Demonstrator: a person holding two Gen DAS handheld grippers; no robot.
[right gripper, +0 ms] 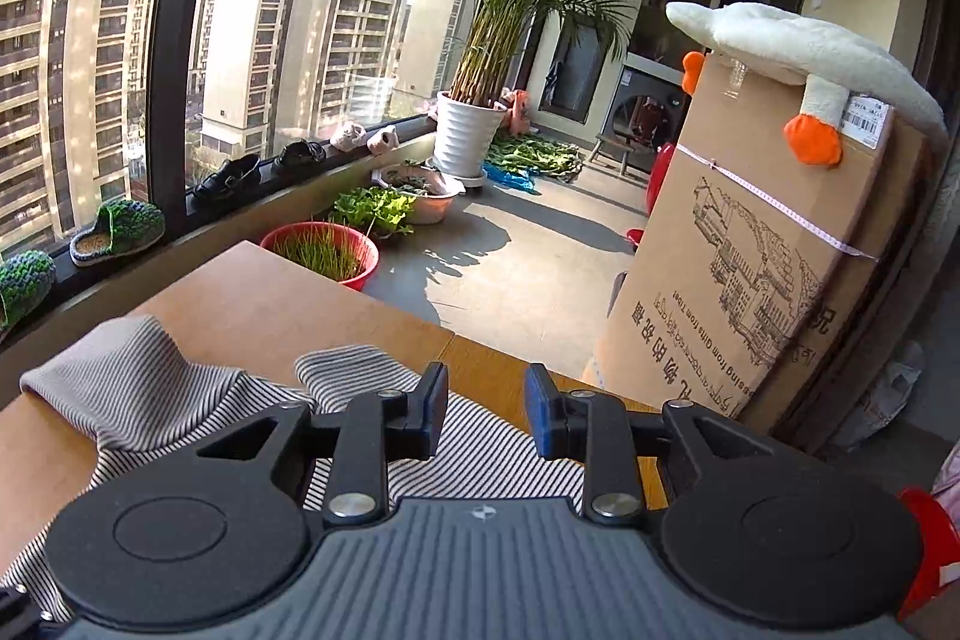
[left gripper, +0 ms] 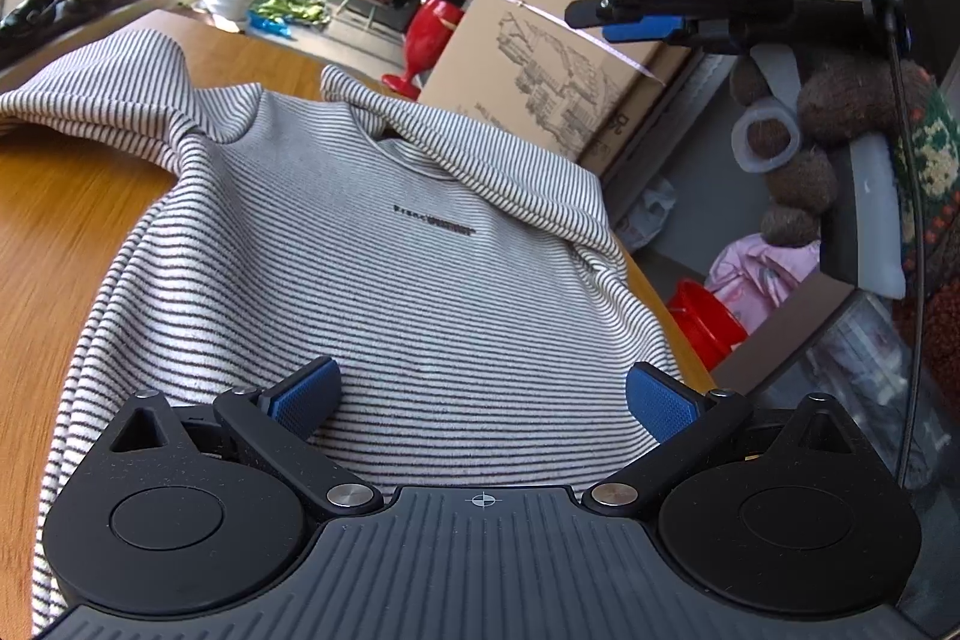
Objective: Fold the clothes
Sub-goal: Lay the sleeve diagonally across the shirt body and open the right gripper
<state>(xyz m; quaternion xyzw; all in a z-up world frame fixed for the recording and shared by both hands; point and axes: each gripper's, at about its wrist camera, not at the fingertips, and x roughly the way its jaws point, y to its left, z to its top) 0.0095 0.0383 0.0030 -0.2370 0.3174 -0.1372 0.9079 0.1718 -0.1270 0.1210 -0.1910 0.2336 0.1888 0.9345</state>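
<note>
The striped shirt [left gripper: 384,244] lies flat on the table [left gripper: 54,220], collar far from the left gripper [left gripper: 480,394], whose spread jaws hover over its hem, nearest; the right gripper [right gripper: 486,415], slightly apart and empty, hangs above its sleeve

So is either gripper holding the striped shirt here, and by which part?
Nothing is held. The left gripper stands wide open over the striped shirt; the right gripper is open, empty.

"DAS" on right hand-held gripper [left gripper: 645,25]; cardboard box [right gripper: 750,232] reads "Gifts from Tibet" upside down w/ Chinese characters; striped shirt [left gripper: 384,268] chest print illegible.
</note>
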